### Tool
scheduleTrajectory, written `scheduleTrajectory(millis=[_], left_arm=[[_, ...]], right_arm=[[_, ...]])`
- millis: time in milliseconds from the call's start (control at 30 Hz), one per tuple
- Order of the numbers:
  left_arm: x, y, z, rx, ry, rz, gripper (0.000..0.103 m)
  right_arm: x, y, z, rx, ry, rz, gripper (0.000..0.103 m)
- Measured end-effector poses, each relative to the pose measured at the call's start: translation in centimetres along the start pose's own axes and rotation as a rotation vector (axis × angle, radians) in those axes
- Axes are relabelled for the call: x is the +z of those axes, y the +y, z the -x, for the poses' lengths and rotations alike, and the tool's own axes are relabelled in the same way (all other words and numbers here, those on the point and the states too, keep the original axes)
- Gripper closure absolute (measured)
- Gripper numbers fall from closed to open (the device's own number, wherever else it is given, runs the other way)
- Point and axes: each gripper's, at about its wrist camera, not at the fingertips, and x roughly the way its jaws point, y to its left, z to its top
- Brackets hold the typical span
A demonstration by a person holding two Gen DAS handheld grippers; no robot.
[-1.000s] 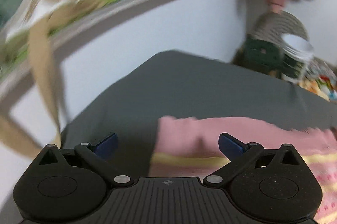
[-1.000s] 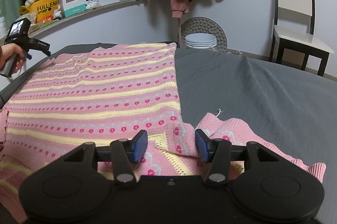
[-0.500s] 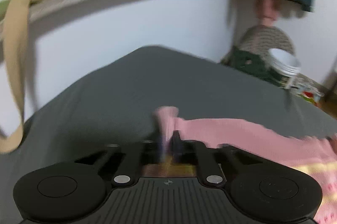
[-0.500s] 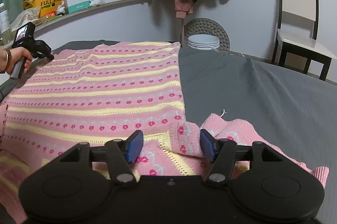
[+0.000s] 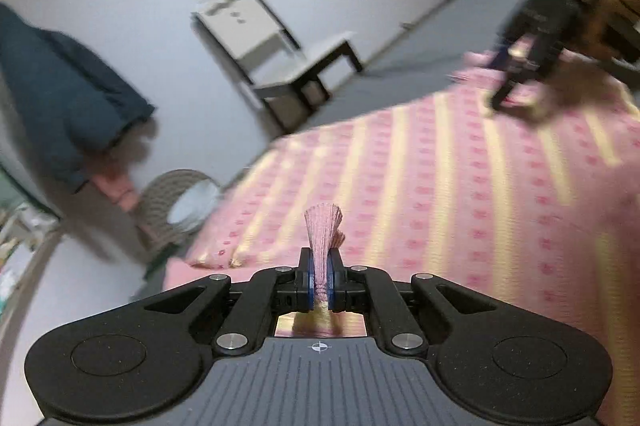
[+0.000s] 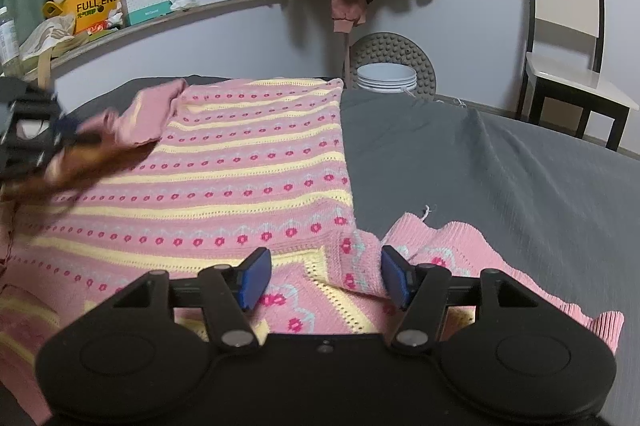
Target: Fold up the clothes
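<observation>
On grey bed: pink striped sweater spread flat. Left gripper clamped on ribbed cuff, lifted over sweater body. Right gripper fingers apart, low over near sleeve

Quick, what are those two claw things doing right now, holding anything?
Left gripper: closed, pinching a bunched edge of the pink sweater.
Right gripper: open, holding nothing, its fingers on either side of a sweater fold.
</observation>
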Motion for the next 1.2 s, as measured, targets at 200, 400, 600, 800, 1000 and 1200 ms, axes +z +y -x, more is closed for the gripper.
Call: scheduleTrajectory(millis=[200, 400, 600, 800, 1000, 1200], left_arm=[[-5.1, 13.9, -0.6, 0.63, 0.147, 0.421, 0.098], [-13.7, 25.0, -2.1, 0.885, 0.47, 0.639, 0.097], [-13.1, 22.9, -8.3, 0.742, 0.632, 0.525, 0.097], [-12.6, 24.8, -8.5, 0.862, 0.619, 0.769, 0.029], [-6.3, 28.5, -6.5, 0.755, 0.227, 1.064, 0.009], [5.8, 23.0, -15.5, 0.066, 0.242, 1.036, 0.009]], right_arm=[[0.1, 0.2, 0.1, -0.002, 0.008, 0.006, 0.044], [0.1, 0.3, 0.0, -0.003, 0.012, 0.014, 0.042], [0.2, 0.0, -0.2, 0.006, 0.01, 0.012, 0.039], [0.2, 0.1, -0.3, 0.011, 0.007, 0.024, 0.037], [0.3, -0.3, -0.2, 0.022, 0.002, -0.008, 0.037], [0.4, -0.9, 0.2, 0.043, -0.009, -0.056, 0.037]])
